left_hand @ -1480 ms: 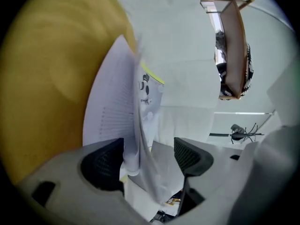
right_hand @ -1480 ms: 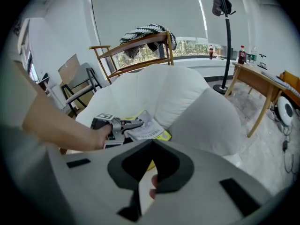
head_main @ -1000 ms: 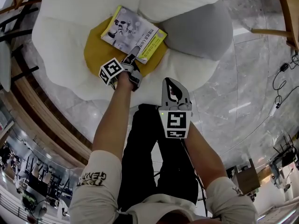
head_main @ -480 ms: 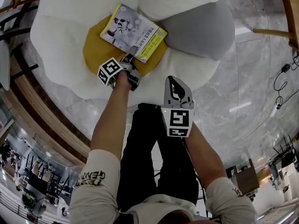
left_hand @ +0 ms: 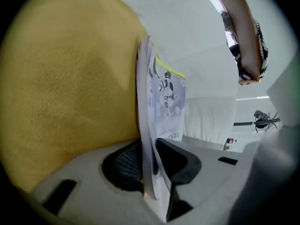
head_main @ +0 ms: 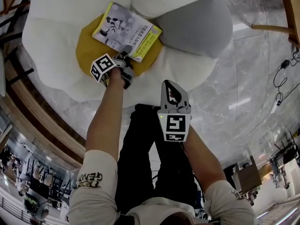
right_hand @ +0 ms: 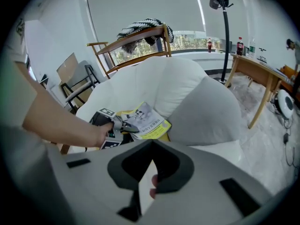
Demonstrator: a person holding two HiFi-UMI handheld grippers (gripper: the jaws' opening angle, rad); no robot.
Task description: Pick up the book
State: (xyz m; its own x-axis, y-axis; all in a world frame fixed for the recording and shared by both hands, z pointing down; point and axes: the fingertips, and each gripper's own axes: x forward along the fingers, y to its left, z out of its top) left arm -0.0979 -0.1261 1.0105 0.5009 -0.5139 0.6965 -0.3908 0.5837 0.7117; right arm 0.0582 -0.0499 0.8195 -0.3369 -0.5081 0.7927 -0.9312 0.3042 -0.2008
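Observation:
The book (head_main: 126,32), grey-white with a yellow-green edge, lies on the yellow centre cushion (head_main: 86,50) of a white flower-shaped seat. My left gripper (head_main: 125,56) reaches over the seat's front and has the book's near edge between its jaws. In the left gripper view the book (left_hand: 166,102) stands on edge between both pads (left_hand: 124,161) of the left gripper (left_hand: 149,149), which are closing and touch it. My right gripper (head_main: 172,84) hangs nearer, above the person's legs, shut and holding nothing. The right gripper view shows the book (right_hand: 146,120) and the left gripper (right_hand: 130,128) beyond its own jaws (right_hand: 151,145).
White petals (head_main: 61,18) ring the yellow cushion, and a grey cushion (head_main: 197,25) lies right of the book. Marble floor (head_main: 243,93) surrounds the seat, with cables (head_main: 281,74) at the right. A wooden chair (right_hand: 136,41) and a wooden table (right_hand: 255,69) stand behind.
The left gripper's jaws have closed in on the book's near edge. The book and left gripper sit slightly further left in the head view. The right gripper has stayed put.

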